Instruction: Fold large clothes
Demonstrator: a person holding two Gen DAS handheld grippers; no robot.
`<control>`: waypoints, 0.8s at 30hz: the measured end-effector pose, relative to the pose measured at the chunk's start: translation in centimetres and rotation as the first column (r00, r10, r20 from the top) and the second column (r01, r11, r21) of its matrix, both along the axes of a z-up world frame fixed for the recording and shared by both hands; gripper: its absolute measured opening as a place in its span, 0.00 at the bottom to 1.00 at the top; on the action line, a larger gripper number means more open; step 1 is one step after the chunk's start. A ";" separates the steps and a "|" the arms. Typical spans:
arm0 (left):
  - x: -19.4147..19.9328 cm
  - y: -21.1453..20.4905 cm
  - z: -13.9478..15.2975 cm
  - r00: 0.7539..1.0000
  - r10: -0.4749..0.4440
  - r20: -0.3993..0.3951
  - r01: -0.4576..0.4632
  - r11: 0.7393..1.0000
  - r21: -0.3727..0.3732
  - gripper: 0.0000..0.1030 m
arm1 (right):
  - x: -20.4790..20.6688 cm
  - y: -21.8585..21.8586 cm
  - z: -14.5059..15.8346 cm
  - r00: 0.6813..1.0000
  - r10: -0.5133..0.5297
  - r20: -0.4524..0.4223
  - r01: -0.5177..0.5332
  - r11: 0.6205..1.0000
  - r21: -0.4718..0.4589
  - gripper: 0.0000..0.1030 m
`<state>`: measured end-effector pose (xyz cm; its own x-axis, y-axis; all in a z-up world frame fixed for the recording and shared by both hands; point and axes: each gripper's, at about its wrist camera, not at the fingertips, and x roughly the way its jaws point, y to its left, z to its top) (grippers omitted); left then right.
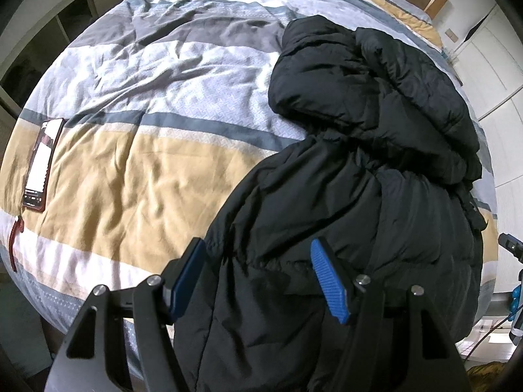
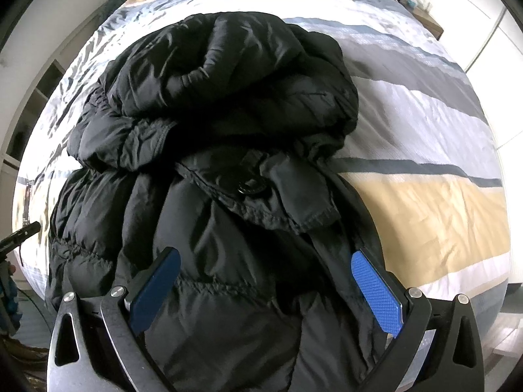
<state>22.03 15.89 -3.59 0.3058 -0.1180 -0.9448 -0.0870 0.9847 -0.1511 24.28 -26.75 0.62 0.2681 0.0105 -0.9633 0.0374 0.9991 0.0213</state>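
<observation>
Left wrist view: the striped bed (image 1: 137, 150) spreads wide and bare leftward; the black puffer jacket (image 1: 376, 170) lies bunched along its near edge. A phone (image 1: 42, 163) rests at the far-left edge. Left gripper (image 1: 258, 281) and right gripper (image 2: 264, 290) both gape, released, over the jacket hem.

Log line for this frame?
left tool open | right tool open | both over black puffer jacket | bunched on striped bed
</observation>
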 end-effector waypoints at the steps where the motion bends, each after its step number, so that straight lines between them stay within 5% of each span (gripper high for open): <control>1: -0.1 0.0 0.1 1.000 0.001 0.001 -0.001 1.000 0.003 0.63 | -0.1 -0.1 0.0 1.000 -0.002 -0.002 0.002 1.000 0.000 0.99; 24: -0.6 -0.9 0.6 1.000 0.005 0.018 -0.006 0.998 0.063 0.64 | -3.5 -4.6 -2.5 0.995 -0.064 -0.078 0.062 0.998 -0.030 0.99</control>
